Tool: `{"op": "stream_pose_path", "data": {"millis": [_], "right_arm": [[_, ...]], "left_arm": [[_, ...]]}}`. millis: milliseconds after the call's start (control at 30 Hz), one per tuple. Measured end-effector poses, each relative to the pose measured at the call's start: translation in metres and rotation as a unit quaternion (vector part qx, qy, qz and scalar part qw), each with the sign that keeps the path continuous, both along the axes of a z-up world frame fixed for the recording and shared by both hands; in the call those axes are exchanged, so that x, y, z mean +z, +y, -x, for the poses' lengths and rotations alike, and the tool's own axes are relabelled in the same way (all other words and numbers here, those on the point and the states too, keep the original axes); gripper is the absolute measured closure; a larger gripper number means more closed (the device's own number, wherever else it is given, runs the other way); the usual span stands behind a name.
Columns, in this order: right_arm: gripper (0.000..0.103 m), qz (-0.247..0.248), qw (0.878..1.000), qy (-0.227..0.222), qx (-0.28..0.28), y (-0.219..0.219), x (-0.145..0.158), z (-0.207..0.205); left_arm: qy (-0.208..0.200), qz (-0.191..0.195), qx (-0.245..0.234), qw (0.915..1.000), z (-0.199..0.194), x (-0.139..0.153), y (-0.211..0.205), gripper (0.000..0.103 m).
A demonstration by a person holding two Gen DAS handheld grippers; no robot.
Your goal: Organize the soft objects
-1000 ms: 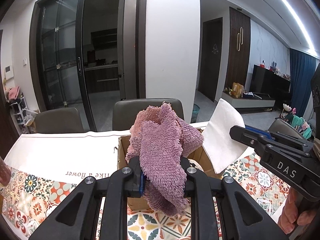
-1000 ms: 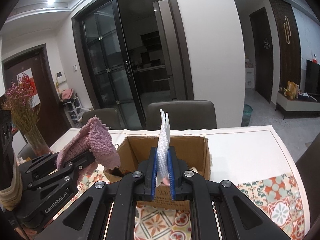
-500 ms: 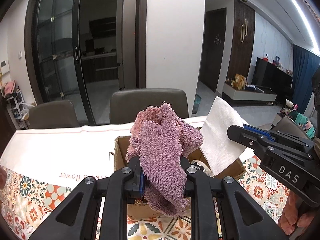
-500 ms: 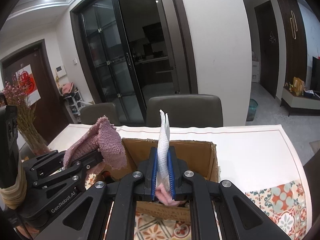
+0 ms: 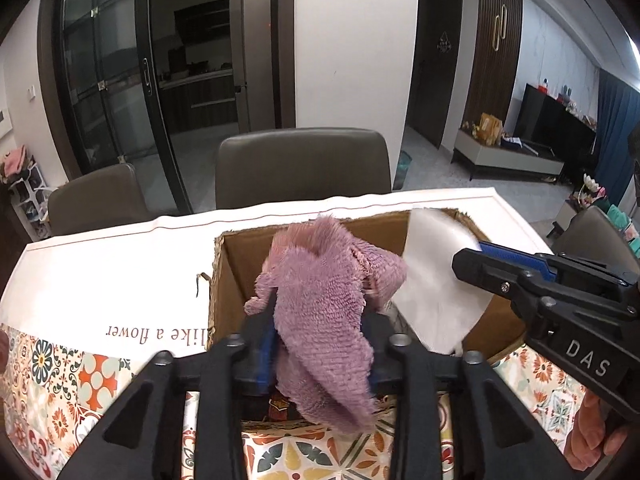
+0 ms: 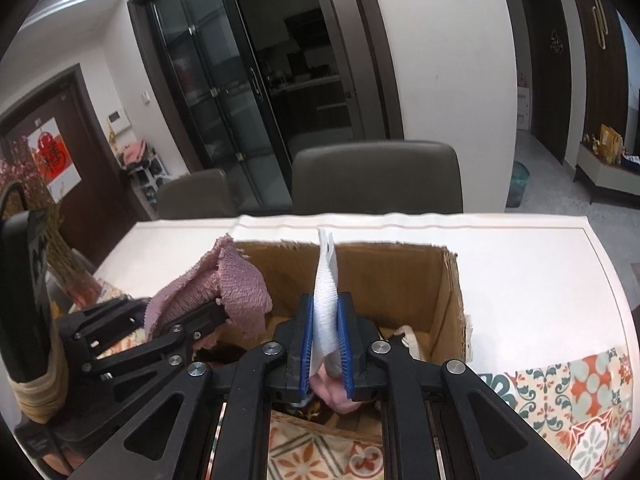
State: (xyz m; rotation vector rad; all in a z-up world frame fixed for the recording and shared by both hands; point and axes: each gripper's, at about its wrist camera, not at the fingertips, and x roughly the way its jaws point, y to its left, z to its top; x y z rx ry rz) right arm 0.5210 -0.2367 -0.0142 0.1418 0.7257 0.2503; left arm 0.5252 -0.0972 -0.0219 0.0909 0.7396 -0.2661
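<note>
Left wrist view: the left gripper (image 5: pixel 320 344) is hanging over the open cardboard box (image 5: pixel 236 264), and the purple fuzzy cloth (image 5: pixel 320 312) is sitting between its fingers, drooping past the near wall of the box. Its jaws have just been opening; they are standing about half wide, and the cloth is looking looser than in the frame from half a second ago, though I cannot tell whether the pads are fully clear of it. Since 1 second ago the box has come nearer and the camera is looking down into it. The right gripper (image 5: pixel 480 256) is reaching in from the right with the white cloth (image 5: pixel 436 288) over the box.

Right wrist view: the right gripper (image 6: pixel 325 344) is pinching the white cloth (image 6: pixel 326 292) in a narrow grip, its blue pads pressed on the standing fold, above the box interior. Its jaws have just been starting to ease apart, with the cloth still between them. The left gripper (image 6: pixel 208 316) is showing at the left with the purple cloth (image 6: pixel 224 284) at the box's rim (image 6: pixel 452 280).

The step in hand looks like dropping both cloths into the box. Next, both grippers probably need to spread fully so that the cloths fall inside, then lift away.
</note>
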Motion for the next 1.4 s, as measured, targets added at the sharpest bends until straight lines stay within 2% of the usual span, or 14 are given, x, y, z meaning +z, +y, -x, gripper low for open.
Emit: {"op": "stream_pose_path", "data": {"millis": [33,67,133,300,500,733,1033,1133,1400], "right_arm": [[0.079,0.005,1.0,0.004,-0.001,0.0,-0.002,-0.001],[0.065,0.012,1.0,0.006,-0.005,0.001,-0.004,-0.002],[0.048,0.023,1.0,0.001,-0.019,-0.001,-0.004,0.0],[0.047,0.05,0.997,-0.009,-0.051,-0.007,0.002,0.006],[0.047,0.082,0.993,-0.011,-0.084,-0.01,0.012,0.025],[0.047,0.079,0.992,-0.025,-0.095,-0.011,0.023,0.066],[0.047,0.083,0.989,-0.047,-0.111,-0.005,0.044,0.135],[0.038,0.079,0.988,-0.057,-0.119,-0.006,0.05,0.161],[0.036,0.078,0.986,-0.077,-0.124,-0.001,0.057,0.228]], "left_arm": [[0.0,-0.004,0.001,1.0,0.0,-0.001,-0.001,0.057],[-0.001,-0.006,0.002,1.0,0.001,-0.002,-0.001,0.053],[-0.006,-0.008,0.006,0.9999,0.002,-0.001,0.0,0.048],[-0.014,-0.016,0.02,0.9996,0.002,0.004,0.003,0.038],[-0.041,-0.021,0.049,0.9977,0.022,0.016,0.014,0.034],[-0.077,-0.027,0.07,0.9942,0.068,0.033,0.026,0.031],[-0.116,-0.029,0.082,0.9894,0.141,0.054,0.038,0.02],[-0.131,-0.028,0.084,0.9875,0.166,0.06,0.04,0.019],[-0.148,-0.02,0.082,0.9854,0.225,0.065,0.046,0.008]]}}
